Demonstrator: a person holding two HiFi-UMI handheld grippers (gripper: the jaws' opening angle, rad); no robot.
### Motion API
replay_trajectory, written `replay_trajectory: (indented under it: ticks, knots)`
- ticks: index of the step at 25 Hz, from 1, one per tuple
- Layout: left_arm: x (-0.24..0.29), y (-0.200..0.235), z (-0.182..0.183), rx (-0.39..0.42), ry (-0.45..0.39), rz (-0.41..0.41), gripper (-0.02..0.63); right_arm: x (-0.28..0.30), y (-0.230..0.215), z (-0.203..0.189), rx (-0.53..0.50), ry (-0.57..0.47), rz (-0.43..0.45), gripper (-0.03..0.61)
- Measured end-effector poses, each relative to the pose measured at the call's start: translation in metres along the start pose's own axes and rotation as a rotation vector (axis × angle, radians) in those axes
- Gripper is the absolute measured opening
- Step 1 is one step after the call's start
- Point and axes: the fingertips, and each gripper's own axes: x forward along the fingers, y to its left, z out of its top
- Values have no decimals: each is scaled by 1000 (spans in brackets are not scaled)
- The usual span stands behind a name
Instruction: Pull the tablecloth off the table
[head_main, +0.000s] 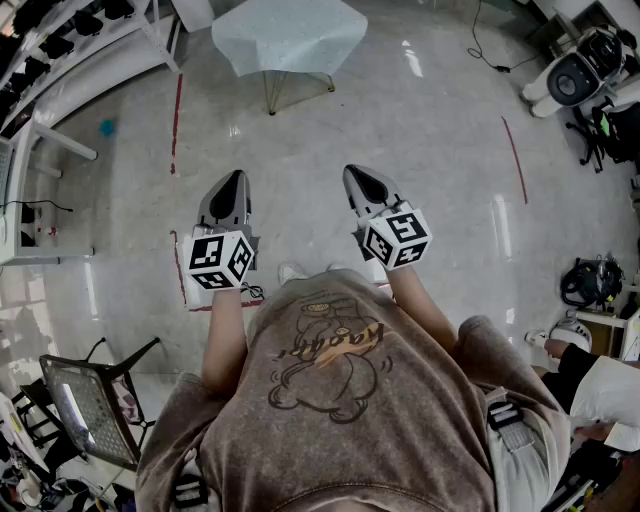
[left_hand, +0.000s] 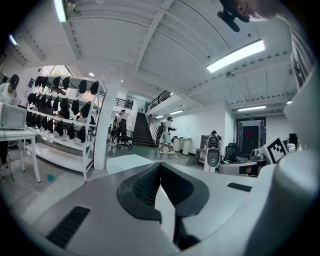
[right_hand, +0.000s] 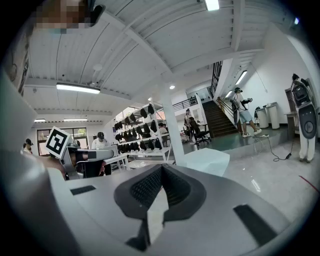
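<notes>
Both pairs of jaws are pressed together with nothing between them. In the left gripper view, the ribbed black pads (left_hand: 146, 186) of the left gripper (left_hand: 160, 166) meet along 1 closed seam, and the right gripper view shows the same for the right gripper (right_hand: 162, 167).

We hold the 2 grippers side by side in the air in front of our chest. Their grey tips point forward, apart from each other and touching nothing. At the hand end of each sits a cube with black-and-white square markers, the left cube (head_main: 220, 260) and the right cube (head_main: 397, 237). Below them we see our own brown printed T-shirt (head_main: 330, 400).

The glossy grey floor (head_main: 430, 150) lies under the grippers, with a red tape line (head_main: 177, 120) running along it on our left.

The pale white tablecloth (head_main: 290, 30) is well ahead of us, well apart from both grippers. It is draped over a small table with thin metal legs (head_main: 272, 90), its edges hanging down all round. Both gripper views catch it low beyond the closed tips.

To our lower left stands a black mesh chair (head_main: 85, 405). White shelving with dark items (left_hand: 60, 115) runs along the left side of the room.
</notes>
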Motion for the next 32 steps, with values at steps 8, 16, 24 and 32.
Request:
replay_trajectory:
  ticks: [8, 16, 24, 32]
  knots:
    - [2, 5, 6, -1, 1, -11, 18, 4, 7, 4, 10, -20, -1, 5]
    - [1, 33, 1, -2, 0, -53, 18, 26, 23, -5, 17, -41, -27, 6]
    - [2, 48, -1, -8, 12, -97, 18, 35, 36, -10, 32, -43, -65, 6]
    - [18, 52, -4, -4, 26, -123, 18, 52, 31, -16, 46, -12, -79, 6]
